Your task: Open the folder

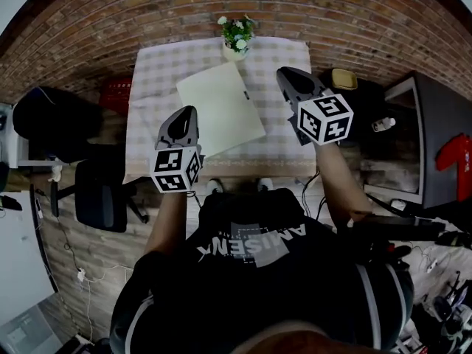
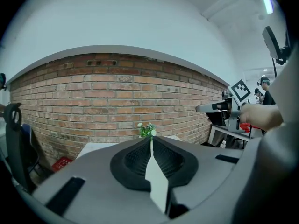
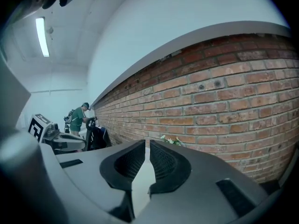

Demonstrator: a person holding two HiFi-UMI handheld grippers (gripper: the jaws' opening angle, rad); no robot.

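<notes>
- Dark shirt [image 1: 251, 271] of the person working the tools is filling the bottom of the head view, and both forearms are reaching out from it past the table's near edge.
- Table [image 1: 236, 169]: it is standing end-on against a brick wall [image 1: 110, 13] and is wearing a pale checked cloth [image 1: 284, 135] over its whole top.
- Flower pot [image 1: 237, 39], small, with white blooms: it is sitting at the table's far edge, close to the wall.
- Room fittings:
  - A red crate [image 1: 116, 94] is resting on the plank floor [image 1: 96, 249] left of the table.
  - A black office chair [image 1: 103, 198] is standing nearer on the same side.
  - A dark grey cabinet [image 1: 435, 116] is occupying the right side.
- Folder [image 1: 221, 108], cream and closed: it is lying flat on the cloth at mid-table, turned askew to the table's edges.
- Left gripper [image 1: 187, 111]: it is hanging over the near left part of the table, jaws pressed together on nothing. Its tip is sitting just beside the folder's near left edge.
- Right gripper [image 1: 285, 72]: it is hovering just right of the folder's far right edge, jaws clenched to a sliver and carrying nothing.
- Placement note: the folder is lying between the two grippers. Whether either tip is touching it cannot be told.
</notes>
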